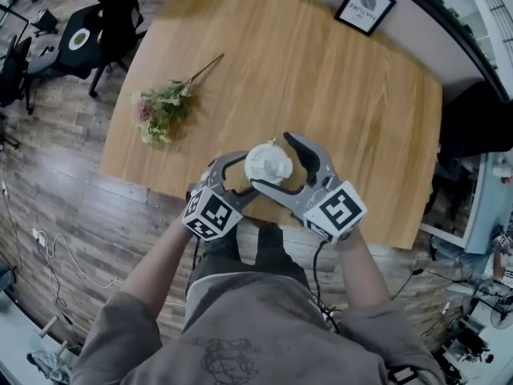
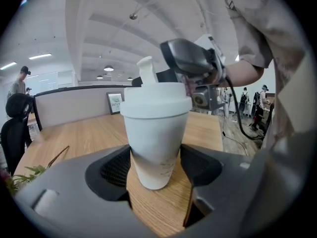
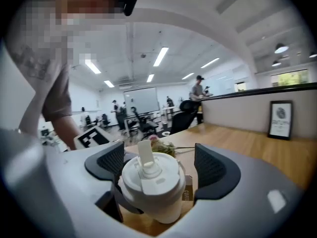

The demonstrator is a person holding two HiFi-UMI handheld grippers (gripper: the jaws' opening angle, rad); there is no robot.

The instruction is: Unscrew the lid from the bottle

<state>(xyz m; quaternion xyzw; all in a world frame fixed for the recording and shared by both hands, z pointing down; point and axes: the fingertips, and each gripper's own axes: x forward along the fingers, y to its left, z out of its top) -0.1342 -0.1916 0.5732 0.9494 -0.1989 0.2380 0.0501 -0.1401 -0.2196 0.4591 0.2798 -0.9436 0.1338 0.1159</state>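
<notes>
A white bottle (image 1: 267, 164) with a white lid and a raised spout stands upright near the front edge of the wooden table (image 1: 321, 79). My left gripper (image 1: 247, 175) reaches in from the left. In the left gripper view its pads press both sides of the bottle's body (image 2: 156, 143), low down. My right gripper (image 1: 274, 163) comes from the right at lid height. In the right gripper view the lid (image 3: 151, 175) sits between the two pads, and a gap shows next to the right pad (image 3: 213, 170). The right gripper (image 2: 190, 58) also shows above the lid in the left gripper view.
A bunch of dried flowers (image 1: 160, 111) lies on the table's left part. A framed picture (image 1: 365, 6) leans at the far edge. Office chairs (image 1: 96, 30) stand on the floor to the left. The person's legs are right at the table's front edge.
</notes>
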